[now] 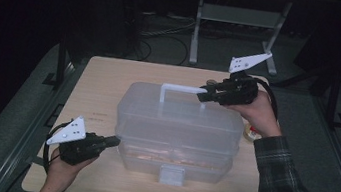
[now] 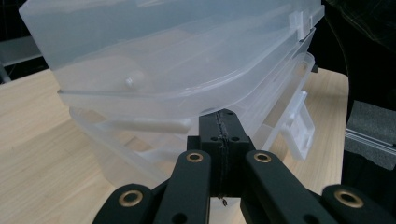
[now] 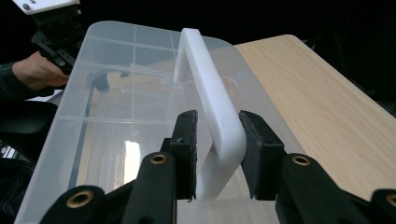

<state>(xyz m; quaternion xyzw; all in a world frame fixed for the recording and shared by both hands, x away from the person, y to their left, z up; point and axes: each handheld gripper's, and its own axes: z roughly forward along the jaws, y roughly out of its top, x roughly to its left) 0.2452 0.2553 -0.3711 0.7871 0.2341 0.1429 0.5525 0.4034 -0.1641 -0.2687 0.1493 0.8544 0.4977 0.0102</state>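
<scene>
A translucent plastic storage box (image 1: 179, 127) stands mid-table, and its white handle (image 1: 179, 88) is upright. My right gripper (image 1: 203, 94) is shut on the right end of that handle (image 3: 219, 116), with a pad on each side of its bend. My left gripper (image 1: 115, 141) is shut with nothing in it. Its tip (image 2: 219, 116) touches the box's left side just under the lid rim (image 2: 140, 95). The front latch (image 1: 171, 175) hangs open, as does the same latch (image 2: 299, 123) in the left gripper view. The lid looks slightly parted from the body.
The wooden table (image 1: 100, 81) has bare strips around the box. A small roll of tape (image 1: 252, 134) lies by the right forearm in its plaid sleeve (image 1: 282, 187). A metal stand (image 1: 238, 30) is on the dark floor beyond the table.
</scene>
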